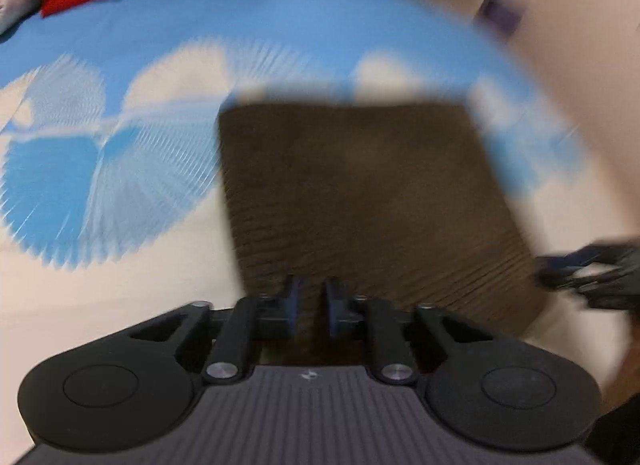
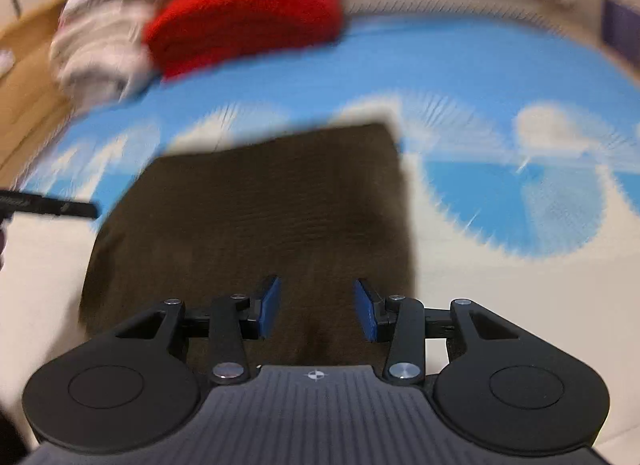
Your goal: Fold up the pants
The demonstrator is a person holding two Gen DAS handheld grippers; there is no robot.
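The brown pants [image 1: 360,185] lie folded into a flat rectangle on the blue and white bed cover [image 1: 120,45]. My left gripper [image 1: 311,285] hovers over their near edge, jaws a narrow gap apart with nothing pinched between them. In the right wrist view the same pants [image 2: 260,205] stretch away from my right gripper [image 2: 316,285], which is open over the near edge, its blue pads [image 2: 270,305] apart and bare. The right gripper [image 1: 576,265] shows at the pants' right side, and the left gripper [image 2: 48,205] pokes in from the left. Both views are blurred.
A red folded cloth [image 2: 248,17] and a pile of pale laundry [image 2: 96,53] sit at the far side of the bed cover [image 2: 480,85]. Wooden floor [image 2: 24,65] lies beyond the left edge. A pale wall [image 1: 580,65] rises on the right.
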